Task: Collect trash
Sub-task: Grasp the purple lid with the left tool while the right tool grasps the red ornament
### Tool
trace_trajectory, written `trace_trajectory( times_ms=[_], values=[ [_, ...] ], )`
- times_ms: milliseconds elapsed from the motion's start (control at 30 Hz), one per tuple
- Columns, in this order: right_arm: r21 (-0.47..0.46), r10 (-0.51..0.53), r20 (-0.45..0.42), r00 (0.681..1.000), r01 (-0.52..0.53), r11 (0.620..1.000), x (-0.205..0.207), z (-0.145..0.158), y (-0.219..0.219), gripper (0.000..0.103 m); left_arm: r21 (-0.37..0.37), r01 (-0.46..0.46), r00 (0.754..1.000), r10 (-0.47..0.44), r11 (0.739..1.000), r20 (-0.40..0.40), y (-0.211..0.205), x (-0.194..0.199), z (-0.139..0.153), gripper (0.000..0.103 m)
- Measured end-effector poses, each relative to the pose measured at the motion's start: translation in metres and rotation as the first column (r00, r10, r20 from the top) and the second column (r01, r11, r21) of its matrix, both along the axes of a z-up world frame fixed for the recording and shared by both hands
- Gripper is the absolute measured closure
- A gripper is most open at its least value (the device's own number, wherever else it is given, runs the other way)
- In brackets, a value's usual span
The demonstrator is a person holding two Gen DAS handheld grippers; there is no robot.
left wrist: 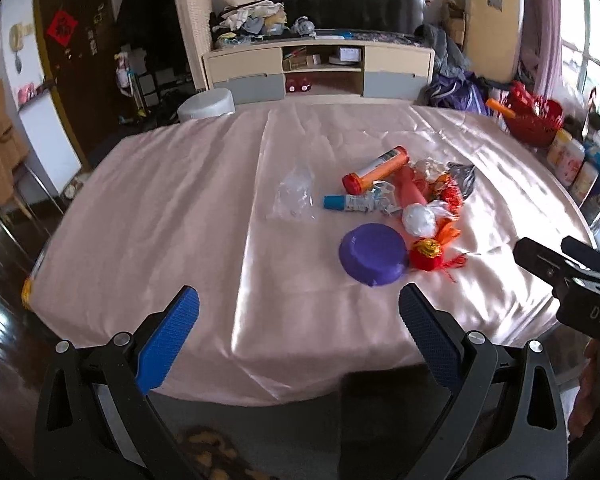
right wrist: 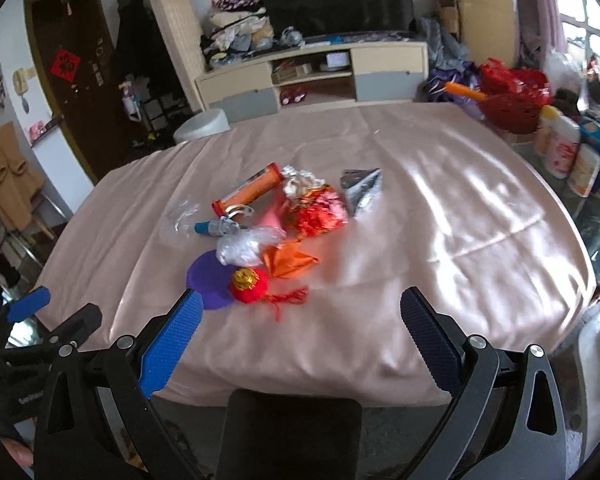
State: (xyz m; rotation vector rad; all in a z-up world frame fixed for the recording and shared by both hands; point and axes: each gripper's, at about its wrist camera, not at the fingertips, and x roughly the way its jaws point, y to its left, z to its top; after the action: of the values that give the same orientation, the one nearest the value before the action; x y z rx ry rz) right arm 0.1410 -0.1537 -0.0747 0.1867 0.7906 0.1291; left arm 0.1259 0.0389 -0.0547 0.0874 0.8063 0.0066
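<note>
A pile of trash lies mid-table on the pink satin cloth (left wrist: 180, 200): an orange tube (left wrist: 376, 170), a blue-capped tube (left wrist: 350, 202), a clear plastic bag (left wrist: 296, 196), a white crumpled wrapper (left wrist: 419, 219), a purple lid (left wrist: 374, 255), a red lantern ornament (left wrist: 426, 254) and a silver foil bag (left wrist: 462, 178). The same pile shows in the right wrist view, with the ornament (right wrist: 250, 285), purple lid (right wrist: 210, 280), orange wrapper (right wrist: 288, 260) and foil bag (right wrist: 362, 192). My left gripper (left wrist: 298, 306) is open and empty over the table's near edge. My right gripper (right wrist: 300, 308) is open and empty, just short of the ornament.
A red basket (left wrist: 534, 120) and several jars (left wrist: 566, 156) stand at the table's right edge. A dark chair back (right wrist: 292, 432) sits below the near edge. A TV cabinet (left wrist: 320, 68) and a grey stool (left wrist: 206, 106) stand beyond the table.
</note>
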Motion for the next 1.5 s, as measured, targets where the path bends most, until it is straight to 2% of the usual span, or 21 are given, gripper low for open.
trace_trajectory(
  times_ms=[67,133,233,300,667,733,833,967,1167,1367,1500],
  values=[
    [0.020,0.027,-0.028,0.999,-0.026,0.999,0.012,-0.005,0.007,0.016,-0.026,0.015,1.000,-0.016,1.000,-0.022,0.004,0.009,-0.006,0.008],
    [0.042,0.058,-0.055,0.997,-0.056,0.998,0.022,-0.011,0.015,0.033,-0.066,0.017,0.998,-0.021,0.998,-0.059,0.011,0.017,-0.016,0.010],
    [0.062,0.112,-0.096,0.989,-0.106,0.992,0.034,-0.024,0.030,0.053,-0.086,0.028,0.994,-0.037,0.996,-0.104,0.015,0.027,-0.034,0.020],
    [0.043,0.132,-0.115,0.985,-0.128,0.991,0.040,-0.032,0.038,0.057,-0.089,0.045,0.991,-0.056,0.995,-0.123,0.016,0.030,-0.044,0.022],
    [0.010,0.141,-0.167,0.976,-0.141,0.990,0.056,-0.058,0.055,0.060,-0.109,0.139,0.977,-0.154,0.984,-0.148,0.003,0.045,-0.063,0.022],
    [0.021,0.145,-0.166,0.975,-0.144,0.989,0.059,-0.060,0.054,0.067,-0.113,0.151,0.974,-0.168,0.982,-0.151,-0.001,0.047,-0.065,0.022],
    [0.038,0.157,-0.161,0.974,-0.153,0.988,0.063,-0.061,0.052,0.067,-0.116,0.171,0.970,-0.188,0.978,-0.151,-0.009,0.053,-0.069,0.022],
    [0.082,0.149,-0.140,0.979,-0.138,0.987,0.063,-0.049,0.039,0.067,-0.126,0.207,0.964,-0.225,0.970,-0.145,-0.022,0.061,-0.071,0.021],
    [0.094,0.109,-0.086,0.990,-0.101,0.990,0.063,-0.026,0.018,0.067,-0.130,0.238,0.955,-0.256,0.963,-0.147,-0.043,0.079,-0.080,0.021],
    [0.098,0.094,-0.078,0.993,-0.086,0.992,0.069,-0.021,0.007,0.067,-0.139,0.233,0.956,-0.253,0.962,-0.149,-0.052,0.100,-0.090,0.020],
    [0.102,0.092,-0.071,0.993,-0.084,0.991,0.070,-0.019,0.006,0.067,-0.114,0.236,0.959,-0.251,0.965,-0.135,-0.056,0.108,-0.092,0.020]
  ],
)
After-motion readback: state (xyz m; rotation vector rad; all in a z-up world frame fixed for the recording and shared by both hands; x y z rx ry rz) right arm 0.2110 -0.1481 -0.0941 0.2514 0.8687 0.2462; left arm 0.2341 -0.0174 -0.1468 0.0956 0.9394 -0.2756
